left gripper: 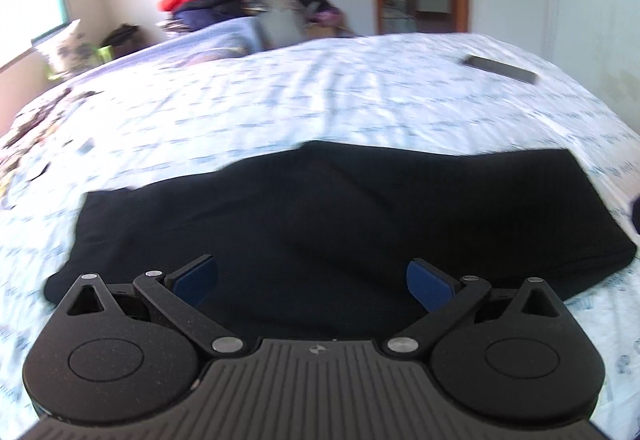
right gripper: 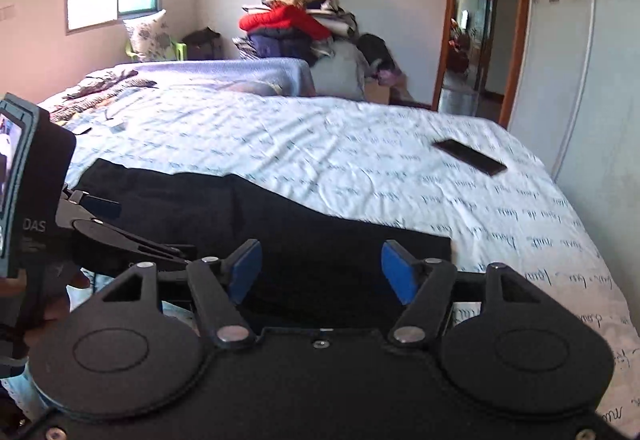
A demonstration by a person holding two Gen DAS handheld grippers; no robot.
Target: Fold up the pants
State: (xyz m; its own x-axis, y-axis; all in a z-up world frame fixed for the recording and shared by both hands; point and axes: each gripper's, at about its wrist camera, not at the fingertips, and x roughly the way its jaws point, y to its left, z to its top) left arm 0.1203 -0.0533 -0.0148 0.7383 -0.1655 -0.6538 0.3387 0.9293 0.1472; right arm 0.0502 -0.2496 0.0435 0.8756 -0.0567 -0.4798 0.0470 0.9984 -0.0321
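Tool (left gripper: 312, 280) over blurred, partly hidden pants (left gripper: 320, 207)

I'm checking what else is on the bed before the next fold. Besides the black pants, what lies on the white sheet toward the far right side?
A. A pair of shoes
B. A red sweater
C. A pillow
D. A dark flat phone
D: a dark flat phone lies alone on the sheet, beyond and apart from the pants; the red garment is on a pile behind the bed.
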